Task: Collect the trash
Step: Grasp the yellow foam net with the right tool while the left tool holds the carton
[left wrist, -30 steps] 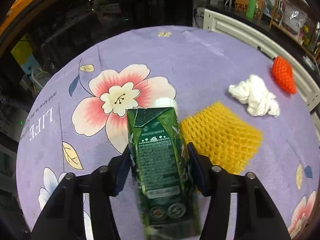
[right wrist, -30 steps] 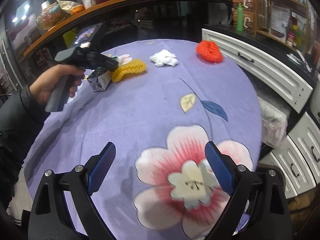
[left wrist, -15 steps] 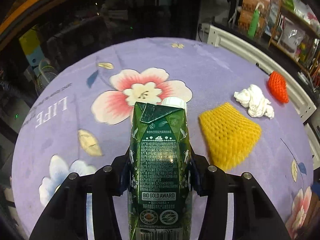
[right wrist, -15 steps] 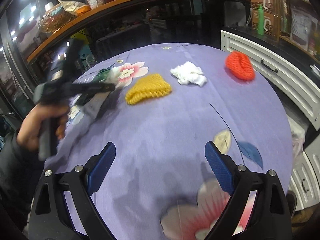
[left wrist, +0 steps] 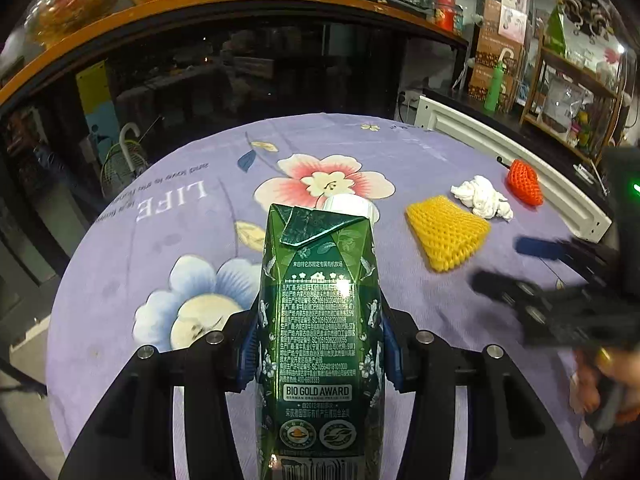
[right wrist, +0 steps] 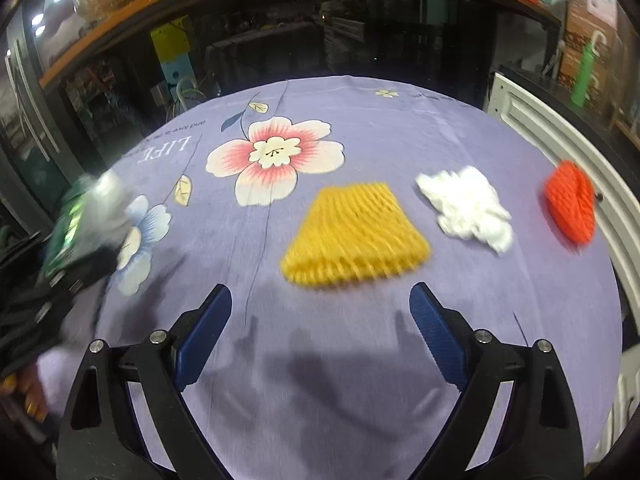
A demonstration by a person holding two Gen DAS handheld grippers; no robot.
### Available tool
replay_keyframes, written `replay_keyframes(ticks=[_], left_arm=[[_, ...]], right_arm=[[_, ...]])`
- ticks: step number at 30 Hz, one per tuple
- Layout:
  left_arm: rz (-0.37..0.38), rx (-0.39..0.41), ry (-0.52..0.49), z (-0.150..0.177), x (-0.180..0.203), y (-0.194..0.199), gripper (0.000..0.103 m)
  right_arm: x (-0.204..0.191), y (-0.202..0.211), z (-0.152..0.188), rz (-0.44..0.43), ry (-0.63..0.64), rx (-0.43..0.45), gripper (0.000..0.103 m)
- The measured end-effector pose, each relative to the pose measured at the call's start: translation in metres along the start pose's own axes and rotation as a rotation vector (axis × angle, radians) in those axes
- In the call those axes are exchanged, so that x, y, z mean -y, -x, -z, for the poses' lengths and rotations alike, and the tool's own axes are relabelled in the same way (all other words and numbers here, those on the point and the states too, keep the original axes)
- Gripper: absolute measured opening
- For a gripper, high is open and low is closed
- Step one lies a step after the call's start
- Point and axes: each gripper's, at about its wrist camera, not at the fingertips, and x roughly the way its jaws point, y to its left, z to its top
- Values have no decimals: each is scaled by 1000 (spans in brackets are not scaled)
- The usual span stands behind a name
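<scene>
Lilac floral tablecloth printed with the word LIFE covers the round table; a white drawer cabinet stands just beyond its far right edge, and dark shelving runs behind.

Left gripper: both blue pads press the sides of a green drink carton, which is clamped upright between them with its white screw cap at the far top. The carton is clear of the cloth.

Right gripper: jaws spread wide with nothing between them, positioned above bare cloth just short of a yellow foam fruit net.

Remaining trash on the cloth, left to right: the yellow net, a crumpled white tissue just beside it, and an orange foam fruit net near the table's right edge.
</scene>
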Motion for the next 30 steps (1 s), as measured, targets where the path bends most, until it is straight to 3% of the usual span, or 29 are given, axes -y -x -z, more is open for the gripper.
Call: replay_keyframes(ticks=[6, 8, 9, 11, 15, 23, 30], left_arm=[[3, 17, 19, 15, -10, 13, 48], [7, 21, 18, 18, -9, 16, 48], [13, 22, 18, 19, -8, 17, 48], [18, 24, 6, 22, -6, 18, 48], [35, 22, 6, 26, -3, 17, 48], [53, 36, 14, 36, -1, 28, 48], [72, 73, 4, 44, 12, 48, 48]], right_arm=[[-3, -40, -22, 72, 10, -62, 88], [-3, -49, -24, 106, 25, -72, 77], [-2, -52, -24, 115, 28, -78, 67], [-1, -55, -23, 122, 30, -78, 59], [-2, -55, -20, 142, 54, -74, 24], [1, -26, -2, 92, 23, -27, 21], [-10, 39, 33, 27, 37, 58, 21]])
